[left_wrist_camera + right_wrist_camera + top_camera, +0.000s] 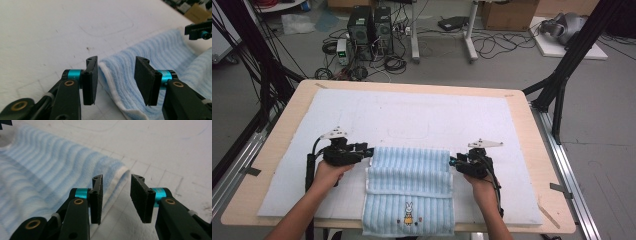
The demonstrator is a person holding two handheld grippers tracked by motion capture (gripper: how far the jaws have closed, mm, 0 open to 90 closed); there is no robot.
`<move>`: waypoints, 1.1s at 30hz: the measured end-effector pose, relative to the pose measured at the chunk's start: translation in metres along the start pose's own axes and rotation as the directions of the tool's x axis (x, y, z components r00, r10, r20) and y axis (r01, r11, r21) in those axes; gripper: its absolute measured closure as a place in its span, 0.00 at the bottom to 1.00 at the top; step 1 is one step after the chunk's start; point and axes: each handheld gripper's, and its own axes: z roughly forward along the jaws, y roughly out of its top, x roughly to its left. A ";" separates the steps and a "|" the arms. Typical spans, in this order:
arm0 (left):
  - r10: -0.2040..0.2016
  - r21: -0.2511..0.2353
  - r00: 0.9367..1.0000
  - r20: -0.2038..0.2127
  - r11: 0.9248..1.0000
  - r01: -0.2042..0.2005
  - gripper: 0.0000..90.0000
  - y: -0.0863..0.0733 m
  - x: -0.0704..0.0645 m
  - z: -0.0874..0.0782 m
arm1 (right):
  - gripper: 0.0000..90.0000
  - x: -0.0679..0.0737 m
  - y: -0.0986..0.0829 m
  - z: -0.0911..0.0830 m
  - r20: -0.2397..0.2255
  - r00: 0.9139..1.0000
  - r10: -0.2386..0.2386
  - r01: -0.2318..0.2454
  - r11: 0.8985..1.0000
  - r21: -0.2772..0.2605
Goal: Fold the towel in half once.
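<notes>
Both tools are sitting released, left tool (370, 150) and right tool (452, 161) flanking the folded blue towel (409, 172) near the surface's front edge.

We note a pale wooden worktop (539, 200) under a white foam mat (412, 115). Beyond it, two black computer towers (371, 27), tangled cables (394, 64), a brown cardboard box (509, 14).

Nothing readable anywhere here, no words, brands or numbers. Closest thing to a sign is the little cartoon rabbit (408, 213) stitched near the bottom edge of the blue striped towel (409, 180); there might be tiny marks beside it, too small to tell.
</notes>
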 end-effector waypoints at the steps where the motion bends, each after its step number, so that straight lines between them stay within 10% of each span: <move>1: -0.008 0.011 1.000 0.001 1.000 0.008 0.61 -0.001 0.001 0.004 | 0.74 -0.001 -0.001 0.003 -0.009 1.000 0.004 -0.004 1.000 0.005; 8: 0.064 0.037 0.997 -0.031 0.997 -0.063 0.96 -0.003 -0.003 0.017 | 0.98 0.004 0.003 0.011 -0.021 0.997 -0.070 0.070 0.998 -0.003; 15: -0.020 -0.008 0.998 -0.054 1.000 0.020 0.97 0.001 0.003 0.020 | 0.98 0.000 0.010 0.013 0.049 0.997 -0.066 0.068 0.996 -0.055; 20: 0.009 0.011 0.993 -0.114 1.000 -0.008 0.59 0.001 0.003 0.017 | 0.76 0.000 0.011 0.019 0.094 0.994 -0.049 0.051 0.998 -0.028; 24: 0.023 0.042 0.996 -0.082 0.999 -0.020 0.55 -0.001 0.003 0.020 | 0.59 0.001 0.009 0.025 0.054 0.998 -0.045 0.045 0.999 0.009; 26: 0.040 0.048 0.997 -0.070 0.998 -0.037 0.60 -0.001 0.000 0.022 | 0.60 0.005 0.009 0.031 0.067 0.995 -0.074 0.073 0.997 0.027; 30: 0.112 0.083 0.992 -0.065 0.991 -0.106 0.94 0.000 -0.008 0.027 | 0.92 0.009 0.011 0.033 0.040 0.992 -0.118 0.116 0.993 0.035; 33: 0.051 0.072 0.996 -0.069 0.996 -0.046 0.96 0.004 -0.002 0.030 | 0.95 0.007 0.013 0.035 0.037 0.993 -0.110 0.109 0.994 0.027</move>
